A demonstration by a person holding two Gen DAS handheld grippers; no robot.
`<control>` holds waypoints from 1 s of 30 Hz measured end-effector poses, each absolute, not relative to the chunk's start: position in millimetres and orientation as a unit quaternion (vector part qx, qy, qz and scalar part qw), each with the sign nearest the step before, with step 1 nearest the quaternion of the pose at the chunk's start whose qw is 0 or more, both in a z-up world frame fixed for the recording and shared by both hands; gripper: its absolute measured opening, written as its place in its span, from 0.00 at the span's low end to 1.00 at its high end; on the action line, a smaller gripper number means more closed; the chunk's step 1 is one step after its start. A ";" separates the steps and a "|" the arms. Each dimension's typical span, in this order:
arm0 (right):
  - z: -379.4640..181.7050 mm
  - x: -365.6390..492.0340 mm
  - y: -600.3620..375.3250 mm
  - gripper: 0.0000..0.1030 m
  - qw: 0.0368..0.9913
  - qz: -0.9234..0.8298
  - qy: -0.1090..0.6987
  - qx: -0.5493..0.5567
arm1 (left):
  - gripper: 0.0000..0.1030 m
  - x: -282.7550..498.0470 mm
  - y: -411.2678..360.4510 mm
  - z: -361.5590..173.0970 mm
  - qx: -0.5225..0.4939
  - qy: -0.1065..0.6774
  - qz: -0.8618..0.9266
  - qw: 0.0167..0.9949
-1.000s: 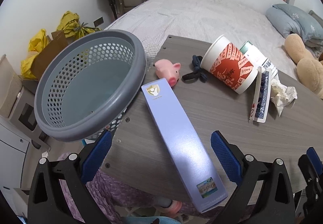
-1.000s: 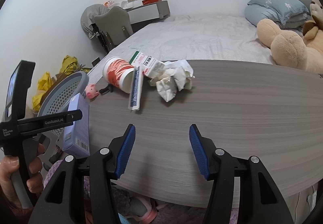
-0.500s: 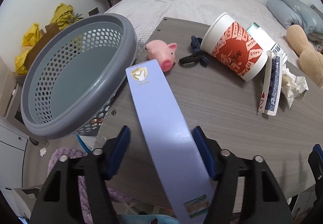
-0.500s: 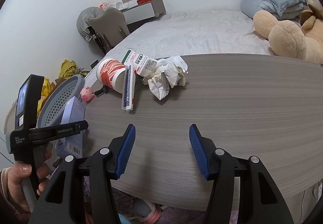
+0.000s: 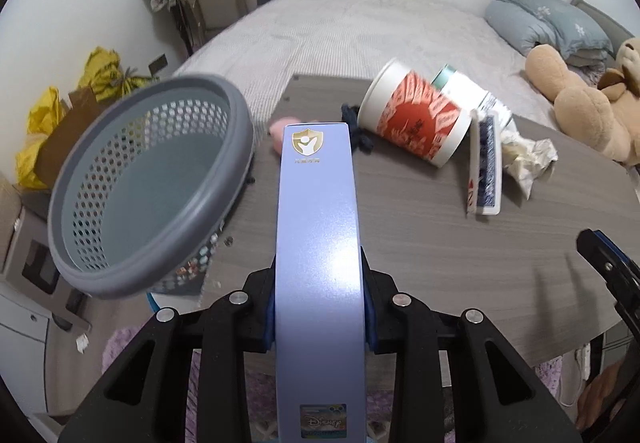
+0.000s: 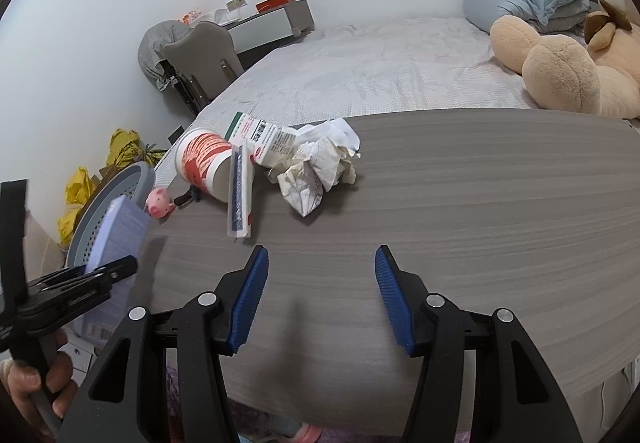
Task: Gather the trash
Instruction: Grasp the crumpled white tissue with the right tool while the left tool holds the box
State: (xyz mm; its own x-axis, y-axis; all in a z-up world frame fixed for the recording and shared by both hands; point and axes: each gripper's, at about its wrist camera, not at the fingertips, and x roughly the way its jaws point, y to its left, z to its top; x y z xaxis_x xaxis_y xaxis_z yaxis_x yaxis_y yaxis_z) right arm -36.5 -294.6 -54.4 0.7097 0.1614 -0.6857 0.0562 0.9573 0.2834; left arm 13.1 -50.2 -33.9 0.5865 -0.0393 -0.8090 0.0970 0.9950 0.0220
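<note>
Beside the grey basket [image 5: 148, 187], my left gripper [image 5: 320, 307] has just closed on a long lilac box [image 5: 318, 227]; gripped low, it could pivot loose. My right gripper [image 6: 318, 299] gapes, holding nothing.

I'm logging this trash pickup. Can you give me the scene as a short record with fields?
left gripper: jaws have just been closing, now clamped on the purple box
right gripper: open, empty, over the table
basket: grey, empty, at the table's left edge
still on table: paper cup, crumpled paper, card pack, pink pig toy
</note>
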 end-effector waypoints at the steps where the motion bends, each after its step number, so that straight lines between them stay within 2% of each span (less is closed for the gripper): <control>1: -54.2 -32.2 -295.4 0.52 0.913 0.026 0.380 0.145 | 0.30 13.5 -50.1 -29.4 0.035 0.445 -0.040 0.894; 8: -48.3 9.9 -294.2 0.52 0.914 0.023 0.379 0.147 | 0.30 18.3 -54.6 -8.4 0.061 0.406 -0.053 0.910; 11: -49.2 28.2 -291.6 0.61 0.911 0.021 0.387 0.143 | 0.30 23.3 -52.9 -7.0 0.061 0.404 -0.056 0.911; 24: -69.5 67.6 -294.8 0.62 0.898 0.013 0.416 0.144 | 0.30 29.0 -52.3 -9.2 0.060 0.405 -0.057 0.911; 25: -69.2 67.5 -295.5 0.60 0.898 0.014 0.415 0.149 | 0.30 28.8 -52.4 -9.2 0.060 0.405 -0.059 0.910; 27: -68.9 66.3 -295.4 0.40 0.897 0.023 0.414 0.151 | 0.30 28.2 -52.6 -9.7 0.059 0.406 -0.060 0.910; 28: -68.4 65.5 -294.8 0.27 0.897 0.025 0.416 0.150 | 0.30 27.9 -52.3 -9.9 0.058 0.407 -0.061 0.910; 30: -68.5 62.5 -295.8 0.26 0.895 0.027 0.416 0.156 | 0.30 27.3 -52.6 -9.6 0.056 0.407 -0.062 0.909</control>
State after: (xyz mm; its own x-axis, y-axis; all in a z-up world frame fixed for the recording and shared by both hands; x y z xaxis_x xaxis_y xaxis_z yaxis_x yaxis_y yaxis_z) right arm 62.5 -295.8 -68.5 0.6521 0.1774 -0.7371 0.0821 0.9500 0.3013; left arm 27.3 -52.6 -9.6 0.6605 -0.0667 -0.7479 0.1584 0.9860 0.0520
